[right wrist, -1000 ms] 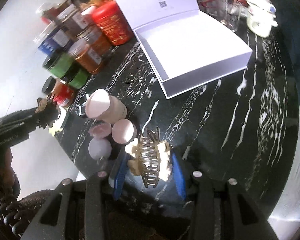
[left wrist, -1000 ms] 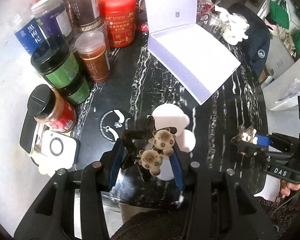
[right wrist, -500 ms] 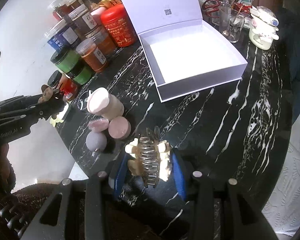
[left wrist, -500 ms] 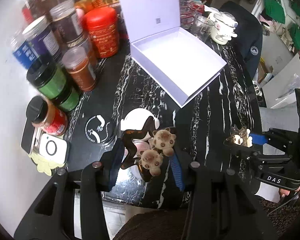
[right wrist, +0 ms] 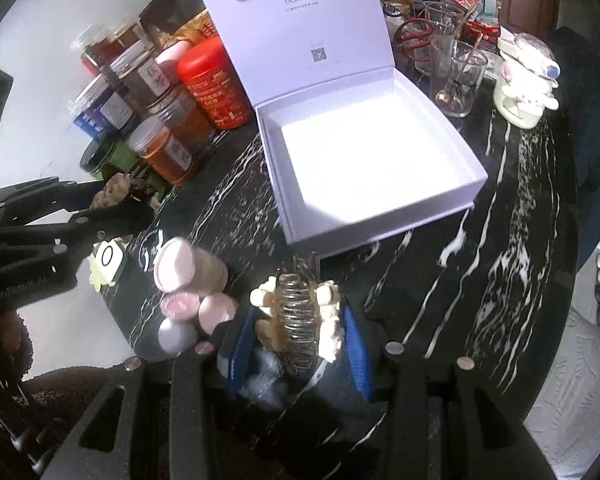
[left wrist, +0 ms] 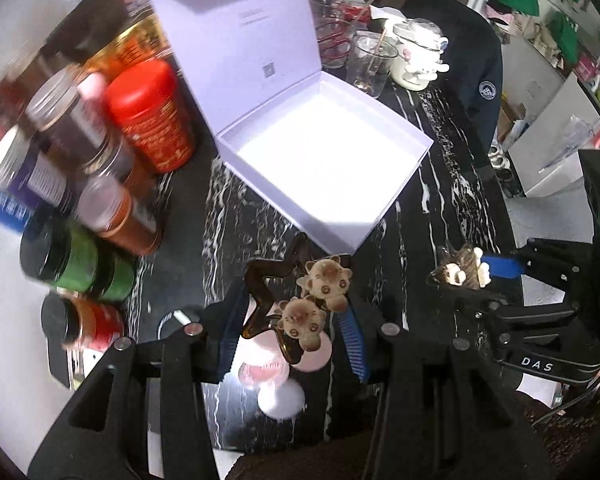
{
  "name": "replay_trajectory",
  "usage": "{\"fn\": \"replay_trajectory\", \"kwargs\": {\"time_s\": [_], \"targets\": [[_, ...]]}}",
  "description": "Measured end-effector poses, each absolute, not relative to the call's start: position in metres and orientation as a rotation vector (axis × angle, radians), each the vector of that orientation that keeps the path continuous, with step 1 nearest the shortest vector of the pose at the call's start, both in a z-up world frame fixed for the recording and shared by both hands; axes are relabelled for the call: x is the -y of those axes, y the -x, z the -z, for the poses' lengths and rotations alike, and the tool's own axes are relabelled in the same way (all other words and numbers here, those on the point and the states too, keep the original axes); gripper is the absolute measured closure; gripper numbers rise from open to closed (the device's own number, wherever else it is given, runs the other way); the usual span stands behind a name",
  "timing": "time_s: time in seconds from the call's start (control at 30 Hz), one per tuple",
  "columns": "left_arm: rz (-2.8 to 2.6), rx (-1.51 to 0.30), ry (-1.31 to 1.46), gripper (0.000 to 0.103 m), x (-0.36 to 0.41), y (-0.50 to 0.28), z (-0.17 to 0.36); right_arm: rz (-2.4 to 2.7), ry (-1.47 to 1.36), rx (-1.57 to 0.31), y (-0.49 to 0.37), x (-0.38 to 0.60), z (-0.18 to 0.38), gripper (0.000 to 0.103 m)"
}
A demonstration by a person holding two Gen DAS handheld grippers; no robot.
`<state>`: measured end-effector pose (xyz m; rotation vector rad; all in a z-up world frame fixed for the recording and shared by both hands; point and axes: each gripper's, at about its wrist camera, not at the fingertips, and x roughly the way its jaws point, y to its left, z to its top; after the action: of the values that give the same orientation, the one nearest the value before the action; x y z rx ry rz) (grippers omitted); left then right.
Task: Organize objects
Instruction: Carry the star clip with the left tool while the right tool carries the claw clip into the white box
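Observation:
My left gripper [left wrist: 294,322] is shut on a brown star-shaped hair clip with two plush bears [left wrist: 316,300], held above the black marble table [left wrist: 412,208], just short of the near corner of the open white box [left wrist: 324,160]. The box stands empty with its lid upright. My right gripper [right wrist: 298,334] is shut on an amber claw hair clip with cream trim [right wrist: 300,316], also in the air just before the white box [right wrist: 372,160]. Each view shows the other one: the right gripper [left wrist: 466,272] to the right, the left gripper [right wrist: 118,196] to the left.
Several jars and a red tin [left wrist: 148,116] crowd the table's left side. Pink and white powder puffs [right wrist: 188,292] lie near the front left edge. Drinking glasses [right wrist: 460,76] and a cream ceramic mug [right wrist: 528,88] stand behind the box. A dark jacket [left wrist: 476,72] hangs at the right.
Both grippers have risen and moved forward toward the white box with their hair clips still held. The puffs now lie below and behind the left gripper.

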<state>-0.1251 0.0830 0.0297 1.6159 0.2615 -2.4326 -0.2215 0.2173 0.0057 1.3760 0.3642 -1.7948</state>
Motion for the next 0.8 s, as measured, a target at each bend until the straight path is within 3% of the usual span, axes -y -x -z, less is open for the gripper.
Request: {"fn": "replay_trajectory", "kwargs": {"time_s": [0.8], "targets": [[2.404, -0.189, -1.645, 0.060, -0.039, 0.273, 0.003, 1.739, -1.282, -0.494, 0.354, -0.142, 0.021, 0.060]]}}
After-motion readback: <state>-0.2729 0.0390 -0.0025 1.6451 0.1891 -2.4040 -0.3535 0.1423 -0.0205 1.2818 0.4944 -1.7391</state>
